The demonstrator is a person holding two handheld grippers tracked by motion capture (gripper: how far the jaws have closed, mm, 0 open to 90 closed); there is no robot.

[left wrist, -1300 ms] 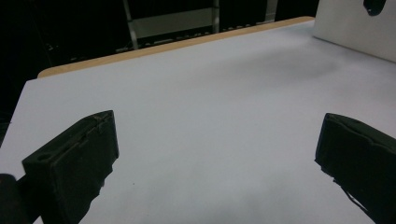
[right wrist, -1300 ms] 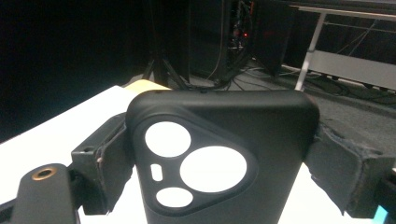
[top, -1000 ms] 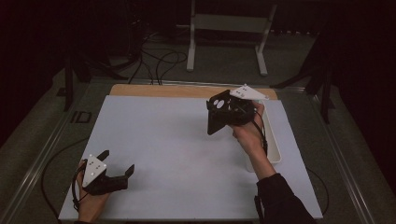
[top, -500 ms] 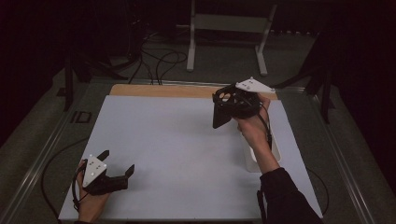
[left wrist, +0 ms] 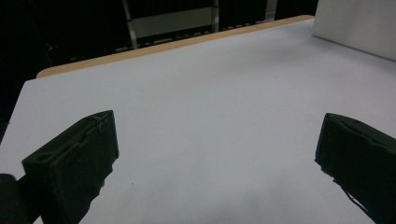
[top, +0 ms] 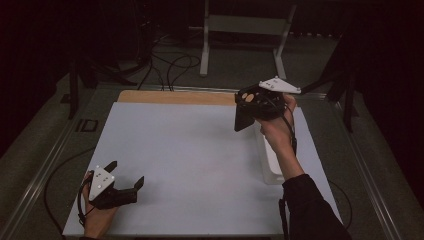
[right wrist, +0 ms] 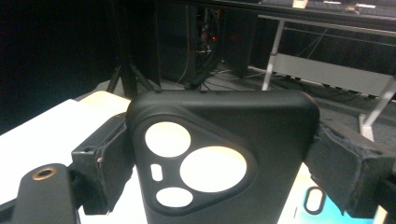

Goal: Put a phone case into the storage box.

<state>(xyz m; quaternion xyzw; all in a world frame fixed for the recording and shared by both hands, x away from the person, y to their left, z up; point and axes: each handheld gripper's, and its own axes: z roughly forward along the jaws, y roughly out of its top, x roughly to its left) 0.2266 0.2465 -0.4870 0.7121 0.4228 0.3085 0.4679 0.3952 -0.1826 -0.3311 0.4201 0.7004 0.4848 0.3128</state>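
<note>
The white table (top: 200, 165) carries little: one shallow white tray (top: 270, 160) along its right edge, and two grippers over it. Over the last second the right gripper (top: 245, 107) has swung from above the table's middle toward the far right corner, carrying its load with it; the left has not shifted. I judge that the case is being brought across to the tray side, perhaps to be set down there, with the lift already done.

The right gripper is clamped on one black phone case (right wrist: 219, 163), held up off the surface, its jaws pressing the case's two long sides. A second, pale case (right wrist: 322, 205) with a camera cut-out peeks out below it.

The left gripper (top: 122, 180) rests at the near left corner, jaws spread wide and empty.
</note>
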